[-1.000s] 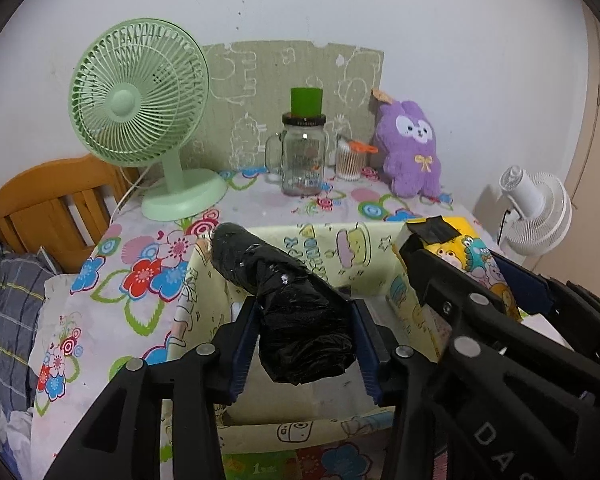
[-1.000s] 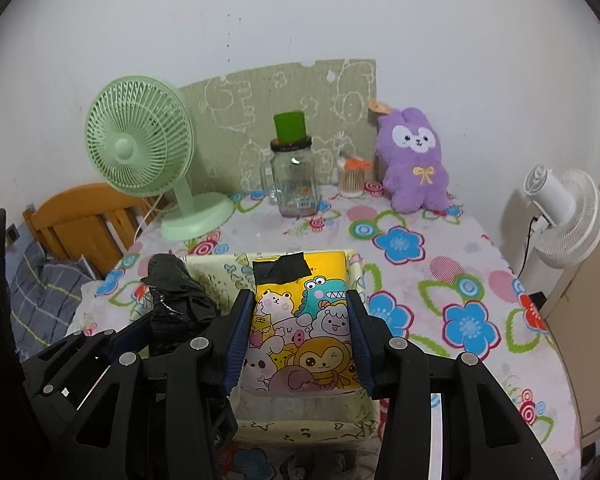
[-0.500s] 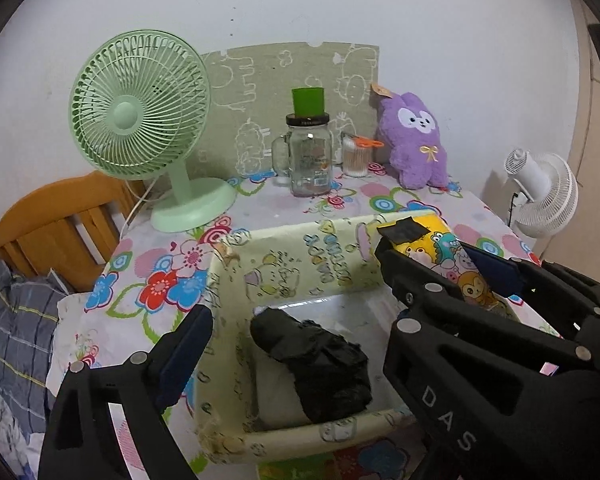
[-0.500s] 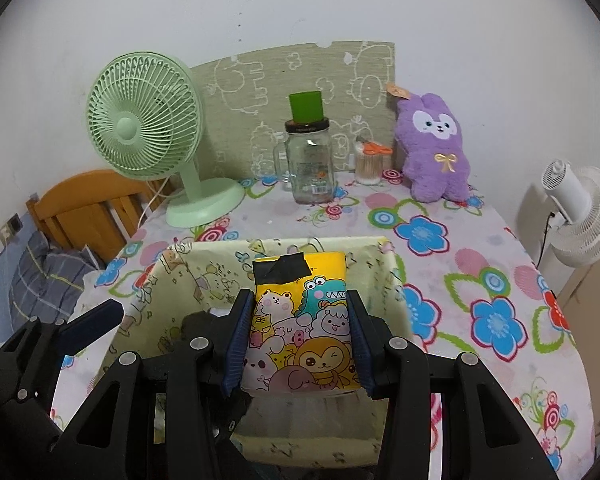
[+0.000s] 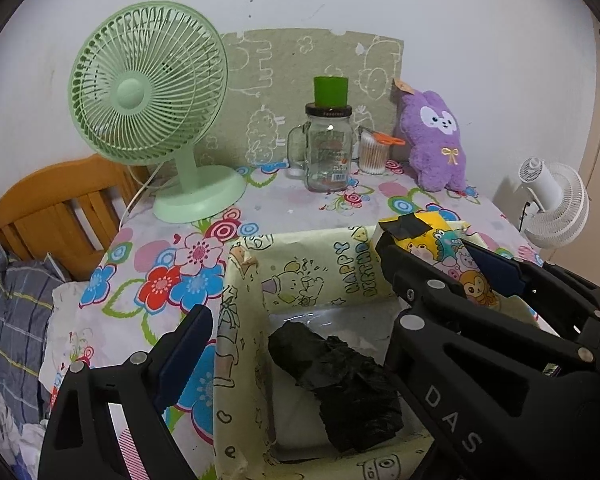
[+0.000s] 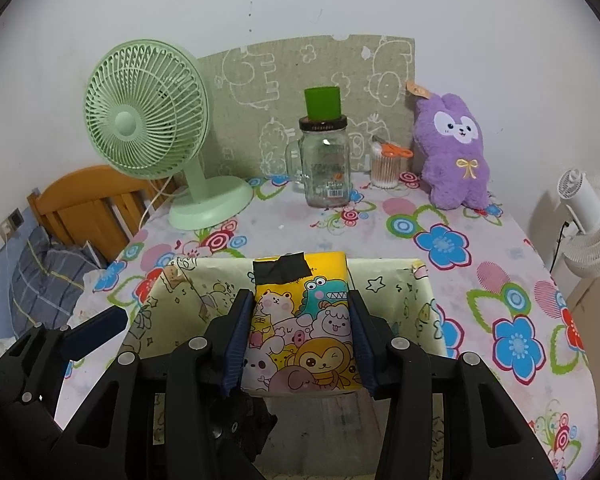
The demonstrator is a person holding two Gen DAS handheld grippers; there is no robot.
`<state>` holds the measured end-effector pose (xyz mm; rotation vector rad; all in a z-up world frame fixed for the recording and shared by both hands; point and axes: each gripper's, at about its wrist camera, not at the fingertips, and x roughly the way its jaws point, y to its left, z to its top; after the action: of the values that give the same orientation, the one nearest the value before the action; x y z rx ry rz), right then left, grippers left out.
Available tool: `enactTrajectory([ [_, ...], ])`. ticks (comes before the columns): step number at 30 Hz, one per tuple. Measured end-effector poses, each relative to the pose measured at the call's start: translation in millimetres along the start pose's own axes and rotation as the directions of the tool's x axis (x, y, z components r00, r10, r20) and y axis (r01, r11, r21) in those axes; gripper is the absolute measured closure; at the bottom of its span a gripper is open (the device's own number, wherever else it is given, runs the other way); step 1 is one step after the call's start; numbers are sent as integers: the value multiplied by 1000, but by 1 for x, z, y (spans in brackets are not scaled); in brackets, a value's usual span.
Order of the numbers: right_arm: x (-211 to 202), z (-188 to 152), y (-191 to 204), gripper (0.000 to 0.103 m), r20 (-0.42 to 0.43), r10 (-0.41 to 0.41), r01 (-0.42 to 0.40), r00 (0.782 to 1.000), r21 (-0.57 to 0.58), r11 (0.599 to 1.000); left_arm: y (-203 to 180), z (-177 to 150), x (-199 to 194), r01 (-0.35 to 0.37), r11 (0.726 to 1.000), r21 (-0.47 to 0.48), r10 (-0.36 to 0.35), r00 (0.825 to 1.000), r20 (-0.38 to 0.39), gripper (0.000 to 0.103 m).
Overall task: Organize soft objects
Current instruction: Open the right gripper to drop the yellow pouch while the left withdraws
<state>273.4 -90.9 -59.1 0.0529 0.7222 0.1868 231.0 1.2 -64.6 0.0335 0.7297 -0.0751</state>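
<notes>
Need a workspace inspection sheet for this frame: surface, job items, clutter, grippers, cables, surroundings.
Surface: table with floral tablecloth, patterned board against the wall.
Job's things: black bundle lies inside the yellow-green box; cartoon-print pack is held over the box.
Clutter: green fan, glass jar with green cup on its lid, cotton swab tub, purple plush.
Grippers: left gripper open, over the box; right gripper shut on the pack.
Cables: fan cord trails off the table's left edge.
Surroundings: wooden chair, white fan.
</notes>
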Motion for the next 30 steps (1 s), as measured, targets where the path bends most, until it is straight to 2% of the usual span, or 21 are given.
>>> enactTrajectory([
  [2,4,0,0,51,-10,2,-2,1000,-1,1000,1,-1,2,-3,1000,-5,3,1000,-6,9],
  [4,8,0,1,40,-23,-3,3,1000,-5,1000,1,-1,5,-7,1000,-7,7,1000,-10,9],
  [5,10,-1,2,26,-30,-8,8,1000,-10,1000,1,-1,5,-7,1000,-7,7,1000,-11,9],
  [6,10,-1,3,18,-27,-17,17,999,-13,1000,1,-2,5,-3,1000,-7,3,1000,-14,9],
  [12,3,0,3,11,-7,-51,50,999,-31,998,0,-1,2,1,1000,-6,-1,1000,-3,6],
  [30,-47,-1,-2,8,63,-49,50,997,-3,999,-11,-2,-44,-17,1000,-2,17,997,77,3],
])
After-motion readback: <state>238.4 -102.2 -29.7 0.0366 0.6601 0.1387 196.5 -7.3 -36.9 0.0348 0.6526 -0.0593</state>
